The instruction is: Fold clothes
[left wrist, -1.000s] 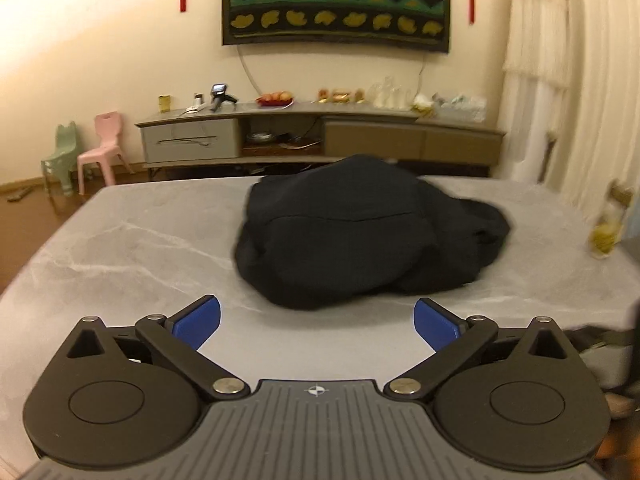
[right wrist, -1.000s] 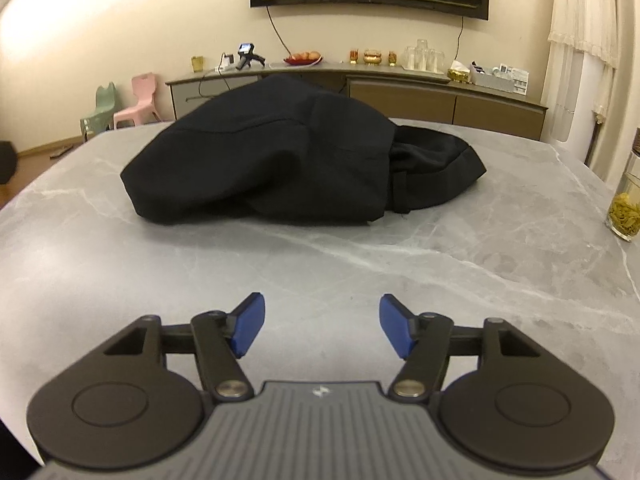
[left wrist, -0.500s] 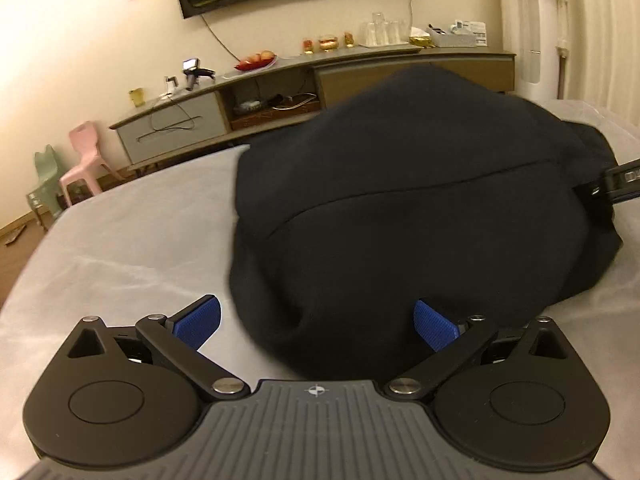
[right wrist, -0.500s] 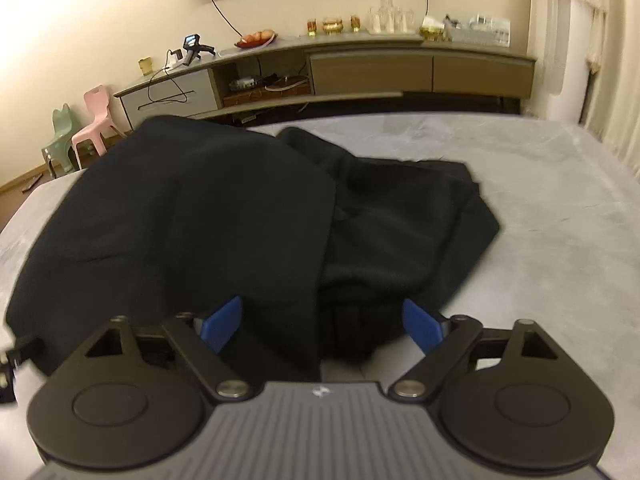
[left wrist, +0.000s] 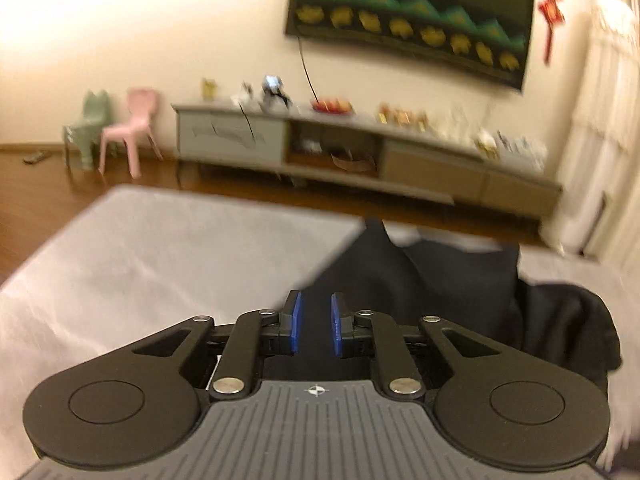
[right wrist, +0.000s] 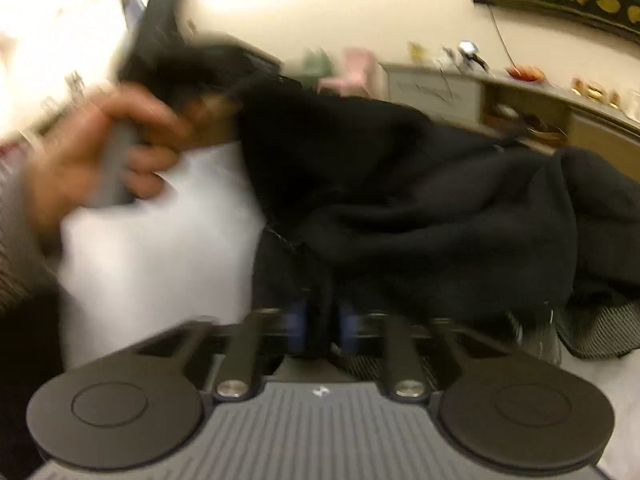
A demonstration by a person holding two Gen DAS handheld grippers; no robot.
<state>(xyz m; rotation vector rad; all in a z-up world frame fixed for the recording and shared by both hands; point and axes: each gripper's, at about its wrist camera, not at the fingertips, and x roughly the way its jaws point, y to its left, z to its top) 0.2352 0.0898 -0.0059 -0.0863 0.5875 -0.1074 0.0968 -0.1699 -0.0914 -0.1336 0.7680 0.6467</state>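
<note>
Closing on cloth, both our tools have changed: a second ago they hung wide before the heaped black garment (left wrist: 460, 288); now the left tool (left wrist: 316, 328) pinches a fold between narrow pads, and the right tool (right wrist: 322, 326) grips another. We judge the shake-out under way, folding proper to follow. The garment hangs part-lifted over the surface (left wrist: 160, 248), bulk toward 2 o'clock; its long axis seems stretched between our tools, though blur leaves that uncertain.
</note>
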